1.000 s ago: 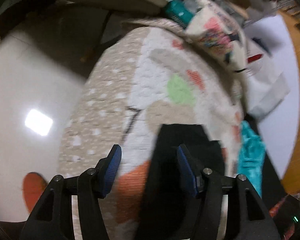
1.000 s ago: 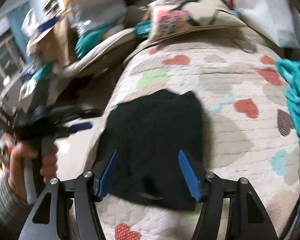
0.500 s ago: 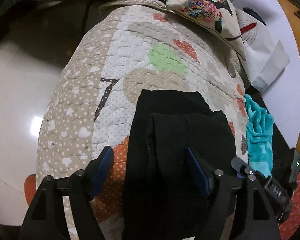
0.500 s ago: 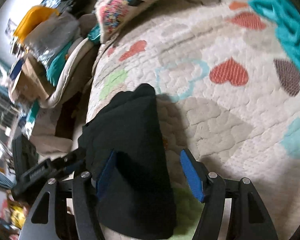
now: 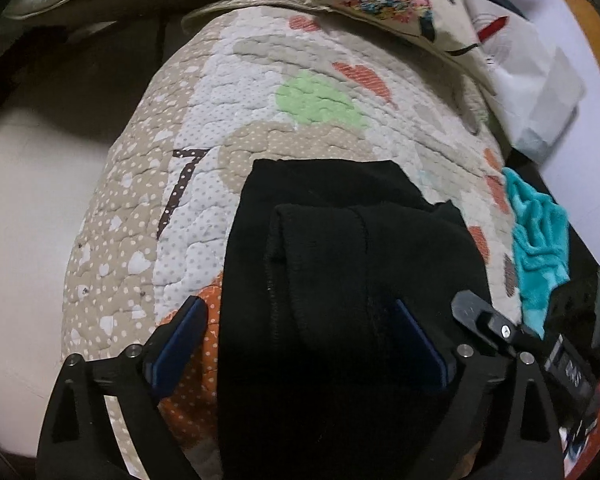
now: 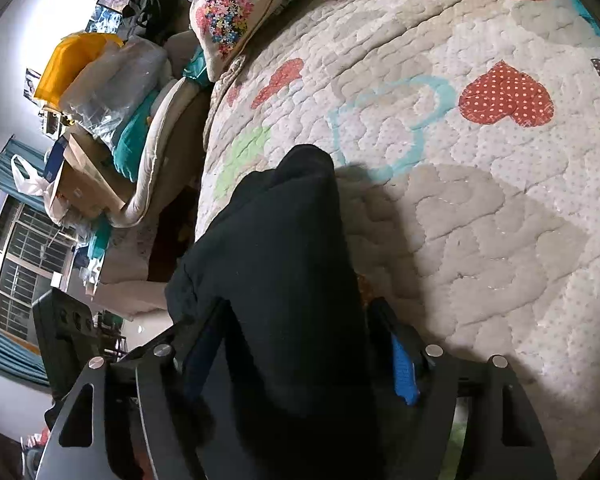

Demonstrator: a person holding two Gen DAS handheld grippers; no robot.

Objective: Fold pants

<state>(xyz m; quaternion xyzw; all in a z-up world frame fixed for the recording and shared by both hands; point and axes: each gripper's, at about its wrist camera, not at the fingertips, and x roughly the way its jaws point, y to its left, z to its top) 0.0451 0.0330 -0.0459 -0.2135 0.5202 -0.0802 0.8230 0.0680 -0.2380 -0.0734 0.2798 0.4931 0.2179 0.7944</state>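
Centrally, black pants [image 5: 340,264] are seen folded on the heart-patterned quilt [image 5: 148,216]. Left gripper [image 5: 300,340] is spread wide over them. Right gripper [image 6: 300,356] is spread, fabric bunched between its jaws. Teal towel [image 5: 540,240] lies at 3 o'clock; a yellow bin [image 6: 76,60], contents indiscernible, at 10 o'clock.

Left gripper [image 5: 300,340], right gripper [image 6: 300,356], black frames, blue-padded fingers [image 5: 180,332], silver screws

Heart-patterned quilt [image 6: 480,208] over bed; barred window [image 6: 16,264], teal curtain [image 6: 4,356], pale glossy floor [image 5: 24,216].
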